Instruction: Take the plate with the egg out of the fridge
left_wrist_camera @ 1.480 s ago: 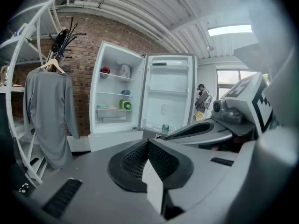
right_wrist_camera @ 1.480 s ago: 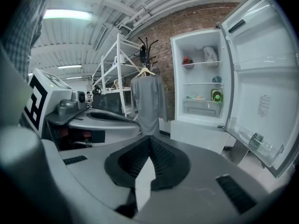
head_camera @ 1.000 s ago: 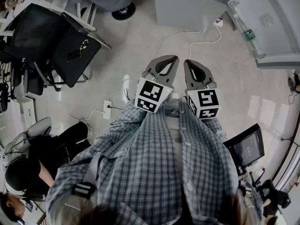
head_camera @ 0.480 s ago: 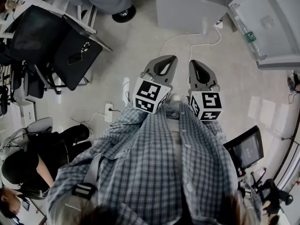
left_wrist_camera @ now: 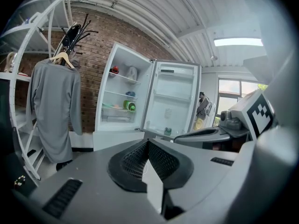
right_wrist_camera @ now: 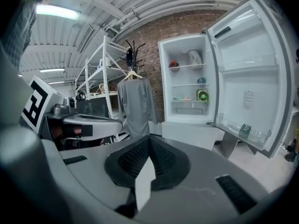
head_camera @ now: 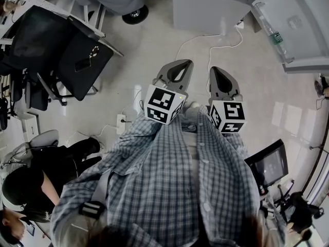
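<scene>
The person's checked shirt (head_camera: 175, 179) is filling the bottom of the head view, and both grippers are reaching out level from it over the pale floor (head_camera: 149, 45), side by side and just apart. The left gripper (head_camera: 178, 68) is keeping its jaws pressed together with nothing between them, the dark ribbed pads meeting along one line in the left gripper view. The right gripper (head_camera: 219, 75) is doing the same, its pads closing flat on each other and pinching nothing. Well ahead of both, the fridge (right_wrist_camera: 189, 85) is standing against a brick wall (right_wrist_camera: 149, 36) with its door (right_wrist_camera: 252, 73) swinging wide open to the right. A flat pale thing that is looking like the plate (right_wrist_camera: 183, 98) is lying on the lower shelf inside, just beside a green round object (right_wrist_camera: 202, 95), though it is showing too small to make out an egg. A red item (right_wrist_camera: 174, 63) is sitting on the top shelf. Left of the fridge, a grey coat (right_wrist_camera: 135, 104) is hanging on a stand.
</scene>
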The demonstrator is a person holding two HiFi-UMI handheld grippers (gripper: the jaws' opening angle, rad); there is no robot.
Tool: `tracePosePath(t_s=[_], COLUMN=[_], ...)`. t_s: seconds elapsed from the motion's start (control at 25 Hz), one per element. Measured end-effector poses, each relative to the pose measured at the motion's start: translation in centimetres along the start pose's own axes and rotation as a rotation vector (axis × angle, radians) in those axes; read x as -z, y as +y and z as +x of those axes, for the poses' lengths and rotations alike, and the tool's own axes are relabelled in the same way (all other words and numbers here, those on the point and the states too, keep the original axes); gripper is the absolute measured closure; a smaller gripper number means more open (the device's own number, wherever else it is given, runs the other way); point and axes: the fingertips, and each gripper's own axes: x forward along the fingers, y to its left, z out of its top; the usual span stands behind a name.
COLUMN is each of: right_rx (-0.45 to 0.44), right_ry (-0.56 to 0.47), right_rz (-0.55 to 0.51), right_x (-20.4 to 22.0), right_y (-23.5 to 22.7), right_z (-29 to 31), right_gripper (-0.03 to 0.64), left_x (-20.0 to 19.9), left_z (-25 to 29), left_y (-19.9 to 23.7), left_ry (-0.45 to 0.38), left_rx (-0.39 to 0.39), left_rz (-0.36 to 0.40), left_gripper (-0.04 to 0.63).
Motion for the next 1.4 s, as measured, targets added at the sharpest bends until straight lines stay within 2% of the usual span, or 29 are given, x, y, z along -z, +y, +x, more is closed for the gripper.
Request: tracePosePath(t_s=[0.48, 0.76, 1.16, 1.4], right_rx=[0.084, 0.075, 0.032, 0.019], right_ry=[0.052, 0.057, 0.061, 0.064], right_rz=[-0.012, -0.011, -0.017, -0.041], right_x=[1.7, 1.5, 0.1, -0.9], right_y=[0.0, -0.5, -3.8, -8.2], right_z=[-0.9, 0.0, 3.3, 6.1], right_gripper=[0.612, 0.612, 0.612, 0.612], left_x=[0.8, 0.6, -0.7, -2.0], left_z=[-1.0, -0.6, 3.5, 7.8], left_y=[0.3, 1.0, 2.6, 3.4], left_ry=[-0.004, -0.006, 0.002, 0.006], left_rx=[0.007, -0.011, -0.043, -0.065], left_rz=[-0.006, -0.010, -0.007, -0.011], left_gripper=[0.589, 0.589, 0.589, 0.588])
